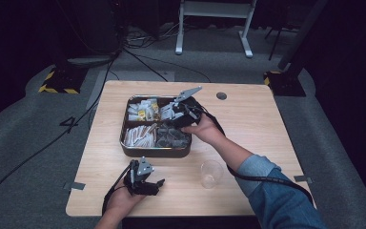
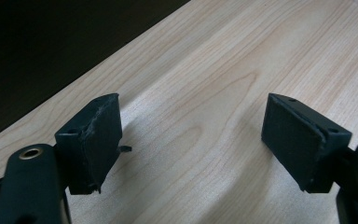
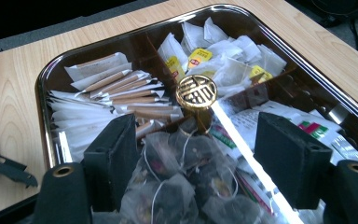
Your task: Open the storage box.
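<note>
Counter [image 1: 248,124]: pale wood grain. Tray [image 3: 51,84]: dark, glossy, with gold patterned knob [image 3: 196,92]. Sachets [image 3: 223,60]: white, yellow tags. Sticks [image 3: 116,88]: brown and white. Gripper [image 3: 196,154]: black. Sleeve [image 1: 276,195]: blue denim.

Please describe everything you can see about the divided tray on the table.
The tray is a dark, glossy, rounded rectangle standing flat on the wooden table. Dividers split it into four compartments holding paper sticks, white sachets with yellow labels, mesh tea bags and printed packets. A gold ornamental knob rises at its centre. The right gripper hovers over the tea bags, jaws open.

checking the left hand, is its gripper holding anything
No, the left gripper has its jaws wide apart over bare table.
</note>
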`<state>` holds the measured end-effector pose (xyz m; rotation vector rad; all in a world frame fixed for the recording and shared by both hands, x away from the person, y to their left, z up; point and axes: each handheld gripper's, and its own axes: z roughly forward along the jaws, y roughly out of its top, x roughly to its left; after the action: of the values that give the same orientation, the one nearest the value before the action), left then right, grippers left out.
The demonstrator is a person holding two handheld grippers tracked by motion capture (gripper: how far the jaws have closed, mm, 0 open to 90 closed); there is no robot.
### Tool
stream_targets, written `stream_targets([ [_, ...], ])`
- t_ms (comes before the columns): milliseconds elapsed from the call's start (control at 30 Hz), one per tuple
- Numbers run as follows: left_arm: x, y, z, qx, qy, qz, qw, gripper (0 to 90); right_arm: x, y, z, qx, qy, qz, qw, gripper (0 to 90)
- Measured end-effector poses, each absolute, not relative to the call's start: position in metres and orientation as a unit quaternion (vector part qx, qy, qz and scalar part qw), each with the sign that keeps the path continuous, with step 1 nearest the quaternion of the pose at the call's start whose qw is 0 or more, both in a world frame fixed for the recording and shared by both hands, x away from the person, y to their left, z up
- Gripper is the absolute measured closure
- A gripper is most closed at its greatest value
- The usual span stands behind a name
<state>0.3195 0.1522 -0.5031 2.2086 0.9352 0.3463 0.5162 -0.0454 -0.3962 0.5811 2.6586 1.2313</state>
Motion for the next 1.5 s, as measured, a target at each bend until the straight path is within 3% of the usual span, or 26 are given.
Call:
stream_targets([
  [500, 0.321, 0.153, -0.503, 0.856, 0.355, 0.131, 0.353, 21.0, 0.539, -0.007, -0.423, 0.203, 0.899, 0.384, 0.050, 41.8],
  [700, 0.321, 0.153, -0.503, 0.856, 0.353, 0.131, 0.353, 21.1, 0.541, 0.006, -0.429, 0.209, 0.907, 0.360, 0.061, 45.3],
  [1000, 0.321, 0.153, -0.503, 0.857, 0.352, 0.133, 0.352, 21.7, 0.543, 0.016, -0.432, 0.223, 0.902, 0.362, 0.079, 57.9],
  [1500, 0.320, 0.153, -0.503, 0.859, 0.343, 0.132, 0.355, 25.2, 0.543, 0.014, -0.427, 0.211, 0.900, 0.370, 0.087, 59.0],
])
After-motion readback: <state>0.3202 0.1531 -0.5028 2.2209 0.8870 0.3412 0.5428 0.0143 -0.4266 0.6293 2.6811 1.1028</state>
